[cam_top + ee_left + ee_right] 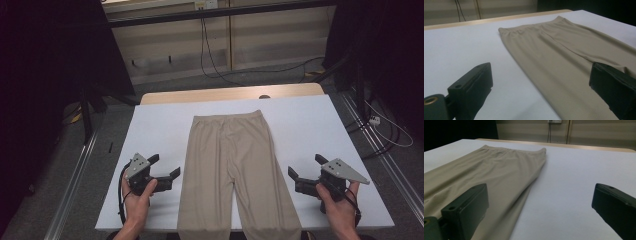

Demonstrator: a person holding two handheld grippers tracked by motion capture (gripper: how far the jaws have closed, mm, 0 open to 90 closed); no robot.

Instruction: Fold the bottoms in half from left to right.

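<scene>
Matt beige knit trousers (pixel 230 165)

White table (pixel 310 125) front and centre, bare wooden strip (pixel 210 94) along its far edge. Beyond that edge, pale wall panels (pixel 270 40), black cables (pixel 210 55) hanging down and trailing across grey floor (pixel 65 150). Metal rail (pixel 75 175) off the left edge.

The left hand (pixel 136 197) came in from the near edge at the left, wrapped around the left gripper (pixel 165 166); its jaws stood wide apart, gripping nothing, and pointed right and slightly far; the grey plate sat on top; the right hand (pixel 340 202) came in at the near right, holding the right gripper (pixel 306 167); its jaws were likewise spread wide and bare, pointing left and far; both forearms rose from the near edge, well apart.
</scene>
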